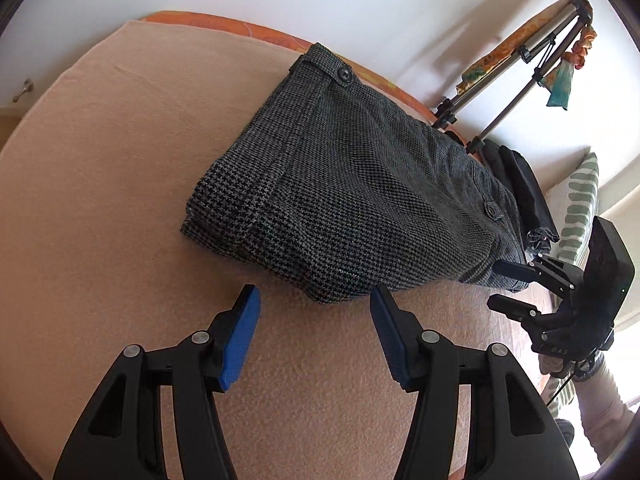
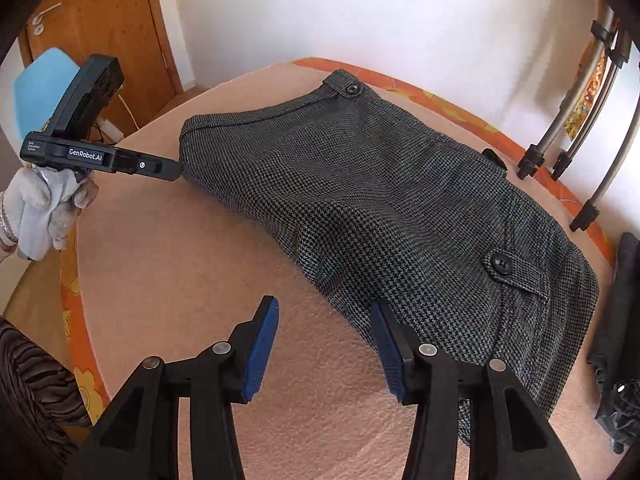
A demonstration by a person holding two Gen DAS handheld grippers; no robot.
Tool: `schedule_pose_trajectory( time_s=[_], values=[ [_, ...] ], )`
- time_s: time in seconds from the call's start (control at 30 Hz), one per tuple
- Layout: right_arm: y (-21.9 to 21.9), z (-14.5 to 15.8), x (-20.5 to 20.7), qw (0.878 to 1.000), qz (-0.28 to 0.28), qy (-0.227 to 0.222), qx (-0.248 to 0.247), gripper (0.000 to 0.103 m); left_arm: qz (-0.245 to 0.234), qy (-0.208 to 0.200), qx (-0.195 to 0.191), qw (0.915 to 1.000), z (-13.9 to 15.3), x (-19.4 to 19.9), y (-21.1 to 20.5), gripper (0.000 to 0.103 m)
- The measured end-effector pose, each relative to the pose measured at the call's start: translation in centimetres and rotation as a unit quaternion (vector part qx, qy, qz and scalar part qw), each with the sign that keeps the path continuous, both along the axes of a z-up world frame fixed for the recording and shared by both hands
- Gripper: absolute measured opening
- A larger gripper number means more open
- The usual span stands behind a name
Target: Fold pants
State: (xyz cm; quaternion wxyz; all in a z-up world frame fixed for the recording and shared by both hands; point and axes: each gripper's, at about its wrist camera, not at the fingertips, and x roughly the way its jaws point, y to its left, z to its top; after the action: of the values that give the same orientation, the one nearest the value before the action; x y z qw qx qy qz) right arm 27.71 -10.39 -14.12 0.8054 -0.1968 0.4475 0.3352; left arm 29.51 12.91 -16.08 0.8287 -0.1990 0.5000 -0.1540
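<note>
I see the folded grey houndstooth wool pants (image 1: pixel 344 184) on the peach blanket (image 1: pixel 120 160); their far edge is hidden. Left gripper (image 1: pixel 316 320) and right gripper (image 2: pixel 326 334) are spread, empty. Only the right view shows my gloved hand (image 2: pixel 48 204).

The peach-covered surface (image 1: pixel 120 184) lies bare in a broad sweep on the near and left sides of the folded pants (image 1: pixel 352 184), open for a gripper to pass. Along the far edge the wall (image 2: pixel 360 12) closes in. At the right, tripod legs (image 2: pixel 576 128) stand at the surface's edge, and a dark bundle (image 2: pixel 620 340) crowds the right end of the pants.
</note>
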Motion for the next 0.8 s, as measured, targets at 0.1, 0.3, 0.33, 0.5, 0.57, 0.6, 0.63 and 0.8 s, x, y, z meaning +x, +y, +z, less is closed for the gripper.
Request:
schedule_pose_trajectory(
  time_s=[0.1,0.3,0.33,0.5,0.57,0.6,0.63,0.8],
  values=[
    [0.4,-0.2,1.5,1.0,-0.001,-0.008,-0.007,0.048,0.001,-0.01,-0.01,0.9999,0.1,1.3,-0.3,0.056],
    [0.8,1.4,1.9,1.0,0.01,-0.029,0.003,0.048,0.005,-0.041,-0.012,0.9991,1.9,3.8,-0.4,0.034],
    [1.3,1.5,1.1,0.999,0.021,-0.037,0.003,0.048,0.007,-0.043,-0.013,0.999,2.1,4.1,-0.4,0.032],
    [4.3,0.0,-2.0,0.995,0.087,-0.043,-0.021,0.046,0.012,-0.046,-0.018,0.9987,2.5,5.6,-0.4,0.023],
    [5.5,-0.9,-2.1,0.992,0.093,-0.068,-0.054,0.046,0.011,-0.046,-0.017,0.9987,2.6,6.1,-0.6,0.023],
    [5.8,-1.3,-1.9,0.991,0.093,-0.074,-0.064,0.046,0.011,-0.047,-0.016,0.9987,2.6,6.4,-0.6,0.022],
    [6.1,-1.6,-1.6,0.99,0.094,-0.075,-0.071,0.046,0.01,-0.046,-0.016,0.9987,2.6,6.7,-0.7,0.022],
    [6.9,-2.5,-0.1,0.986,0.099,-0.087,-0.102,0.045,0.003,-0.052,-0.013,0.9986,2.9,8.3,-1.1,0.02]
  ],
)
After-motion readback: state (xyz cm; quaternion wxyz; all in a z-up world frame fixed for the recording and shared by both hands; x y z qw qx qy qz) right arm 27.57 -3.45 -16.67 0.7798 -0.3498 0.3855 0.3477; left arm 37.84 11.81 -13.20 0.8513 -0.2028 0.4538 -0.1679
